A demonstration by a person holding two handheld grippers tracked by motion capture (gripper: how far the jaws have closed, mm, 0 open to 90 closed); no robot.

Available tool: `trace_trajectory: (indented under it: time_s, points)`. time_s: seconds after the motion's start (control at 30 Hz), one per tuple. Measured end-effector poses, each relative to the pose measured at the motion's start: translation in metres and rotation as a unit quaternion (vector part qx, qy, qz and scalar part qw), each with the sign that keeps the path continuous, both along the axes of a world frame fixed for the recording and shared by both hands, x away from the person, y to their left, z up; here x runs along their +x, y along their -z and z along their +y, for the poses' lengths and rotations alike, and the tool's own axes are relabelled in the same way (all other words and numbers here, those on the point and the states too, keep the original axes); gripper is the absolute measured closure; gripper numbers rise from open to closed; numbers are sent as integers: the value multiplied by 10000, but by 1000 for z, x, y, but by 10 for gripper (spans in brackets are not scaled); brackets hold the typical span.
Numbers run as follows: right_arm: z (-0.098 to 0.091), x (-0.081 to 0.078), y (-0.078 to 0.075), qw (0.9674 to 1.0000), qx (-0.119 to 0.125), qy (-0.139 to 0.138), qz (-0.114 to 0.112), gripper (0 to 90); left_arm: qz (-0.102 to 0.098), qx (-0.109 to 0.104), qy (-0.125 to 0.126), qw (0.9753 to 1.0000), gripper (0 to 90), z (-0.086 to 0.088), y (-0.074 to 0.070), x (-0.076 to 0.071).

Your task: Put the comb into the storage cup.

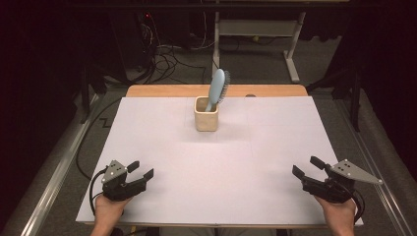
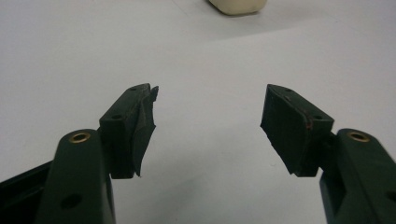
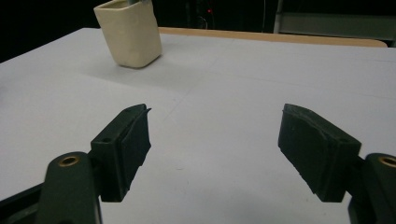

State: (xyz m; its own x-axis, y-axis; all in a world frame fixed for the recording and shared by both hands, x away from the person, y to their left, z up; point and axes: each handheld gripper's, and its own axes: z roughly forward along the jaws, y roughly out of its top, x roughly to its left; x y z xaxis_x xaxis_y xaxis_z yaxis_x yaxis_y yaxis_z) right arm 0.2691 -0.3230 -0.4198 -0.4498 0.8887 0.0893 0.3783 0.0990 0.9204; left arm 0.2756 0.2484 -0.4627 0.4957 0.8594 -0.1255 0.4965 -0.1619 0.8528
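Note:
A cream square cup [image 1: 206, 120] stands upright at the far middle of the white sheet [image 1: 162, 147]. A light blue hairbrush [image 1: 217, 88] leans in it, handle down, bristles facing right. My left gripper [image 1: 140, 170] rests at the near left corner, open, with nothing between its jaws. My right gripper [image 1: 307, 166] rests at the near right corner, open as well, nothing between its jaws. In the left gripper view my left gripper [image 2: 209, 114] points at the cup's base [image 2: 238, 6] far ahead. The right gripper view has my right gripper [image 3: 215, 140] with the cup [image 3: 129, 35] ahead to its left.
The wooden table edge [image 1: 162, 91] runs behind the sheet. Beyond it lie cables [image 1: 162, 59] on the grey floor and a white desk frame [image 1: 291, 54]. Metal rails [image 1: 54, 172] flank the table on both sides.

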Motion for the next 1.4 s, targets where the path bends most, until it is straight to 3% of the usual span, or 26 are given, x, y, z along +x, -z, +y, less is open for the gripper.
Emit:
trace_trajectory:
  time_s: [0.83,1.4]
  points:
    - [-12,-8,13,9998,23,108,191,245,3,-7,-10,10000,349,0,0,0]
    - [-19,-6,22,9994,62,275,177,256,9,-9,-13,10000,349,0,0,0]
